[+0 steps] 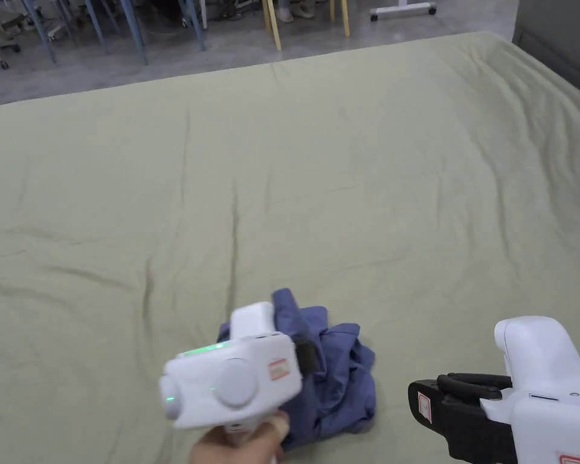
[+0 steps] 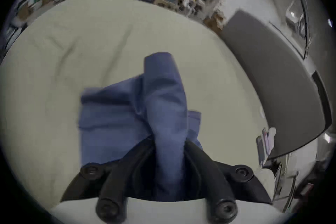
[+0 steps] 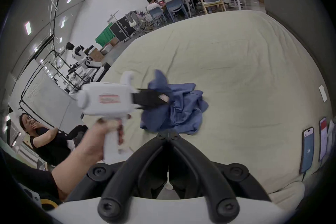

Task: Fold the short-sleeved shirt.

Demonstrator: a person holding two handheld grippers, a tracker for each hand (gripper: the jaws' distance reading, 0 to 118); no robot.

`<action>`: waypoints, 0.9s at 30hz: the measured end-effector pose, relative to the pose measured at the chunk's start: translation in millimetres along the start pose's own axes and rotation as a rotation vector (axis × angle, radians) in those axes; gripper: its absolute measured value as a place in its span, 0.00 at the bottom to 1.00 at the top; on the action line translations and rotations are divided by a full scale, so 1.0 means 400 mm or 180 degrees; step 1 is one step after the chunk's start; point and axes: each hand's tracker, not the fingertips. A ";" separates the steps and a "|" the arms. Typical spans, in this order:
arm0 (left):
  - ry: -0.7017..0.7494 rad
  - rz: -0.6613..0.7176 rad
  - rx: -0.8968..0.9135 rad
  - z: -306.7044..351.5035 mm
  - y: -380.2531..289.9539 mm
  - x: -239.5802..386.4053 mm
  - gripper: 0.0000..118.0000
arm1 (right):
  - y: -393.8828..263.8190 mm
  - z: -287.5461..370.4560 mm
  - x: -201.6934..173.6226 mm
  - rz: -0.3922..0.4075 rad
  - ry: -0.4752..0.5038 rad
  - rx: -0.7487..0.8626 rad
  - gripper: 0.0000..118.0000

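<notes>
Since the garment is still a heap, every entry below turns on where it lies from each tool.

Item: the short-sleeved shirt [image 1: 337, 374], blue, crumpled, nothing folded yet as I judge it.
Location: on the bed [image 1: 343, 181], on the pale green cover, close to the near edge where the person stands.
Left tongs [image 2: 170, 148]: closed on a rolled ridge of the shirt; the cloth runs up from between the jaws and stands away from them like a short tube.
Left tongs, placing: at the heap's left side, reaching into it from the left; a hand [image 1: 240, 444] holds the grip below.
Right tongs [image 3: 168, 138]: jaws drawn together at the tips, nothing between them.
Right tongs, placing: clear of the cloth, on the heap's right side and nearer the person; in the right gripper view the shirt sits straight ahead, just past the tips.
Long axis: none readable; the heap is roughly as broad as it is deep.
Nearer tool: the left, already in the cloth.
Coming move, as a guess: the right tongs must open and go forward to take a second edge, so the two can spread the shirt flat.
</notes>
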 end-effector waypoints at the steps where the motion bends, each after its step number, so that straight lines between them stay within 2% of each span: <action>1: -0.0031 -0.0013 -0.0058 -0.037 -0.009 0.010 0.08 | -0.001 0.004 0.007 -0.0018 -0.0016 0.0006 0.02; 3: 0.0130 0.0036 -0.0067 -0.092 -0.019 0.002 0.10 | -0.002 0.013 0.018 -0.0045 -0.0063 0.0007 0.02; 4: 0.0088 0.0170 0.0012 -0.095 -0.023 -0.014 0.16 | -0.003 0.017 0.022 -0.0045 -0.0081 0.0010 0.02; 5: -0.0219 0.0343 0.0283 -0.081 -0.027 -0.026 0.27 | -0.004 0.023 0.025 -0.0041 -0.0089 0.0022 0.02; 6: -0.0441 0.0524 0.0367 -0.062 -0.021 -0.034 0.48 | -0.005 0.030 0.028 -0.0040 -0.0087 0.0041 0.02; 8: -0.0578 0.0722 0.0426 -0.008 -0.011 -0.042 0.83 | -0.004 0.046 0.030 -0.0029 -0.0007 0.0134 0.02; 9: -0.0560 0.0706 0.0446 0.032 -0.007 -0.045 0.97 | -0.003 0.054 0.030 -0.0014 0.0034 0.0176 0.02; 11: -0.0505 0.0593 0.0504 0.106 0.013 -0.057 0.98 | 0.001 0.067 0.029 0.0017 0.0081 0.0221 0.02; 12: -0.0410 0.0531 0.0630 0.136 0.019 -0.065 0.95 | 0.003 0.075 0.028 0.0036 0.0103 0.0241 0.02; 13: -0.0312 0.0529 0.0772 0.163 0.019 -0.060 0.84 | 0.004 0.080 0.028 0.0046 0.0116 0.0261 0.02; 14: -0.0158 0.0518 0.0867 0.173 0.025 -0.060 0.57 | 0.004 0.086 0.030 0.0048 0.0127 0.0287 0.02; 15: -0.0007 0.0391 0.0865 0.166 0.030 -0.054 0.00 | 0.003 0.090 0.034 0.0040 0.0139 0.0314 0.02; 17: 0.0508 0.0050 0.0693 0.114 0.024 -0.013 0.00 | -0.001 0.100 0.043 0.0014 0.0145 0.0353 0.02; 20: 0.0129 -0.0161 0.0221 -0.016 -0.007 0.049 0.00 | -0.012 0.116 0.056 -0.0029 0.0069 0.0373 0.02; 22: 0.0266 -0.0440 -0.0115 -0.113 -0.041 0.116 0.00 | -0.024 0.127 0.064 -0.0050 -0.0021 0.0349 0.02; 24: 0.0375 -0.0760 -0.0262 -0.185 -0.071 0.172 0.00 | -0.043 0.137 0.068 -0.0056 -0.0127 0.0328 0.02; 27: 0.0197 -0.0777 -0.0204 -0.189 -0.078 0.251 0.00 | -0.076 0.145 0.063 -0.0031 -0.0198 0.0272 0.02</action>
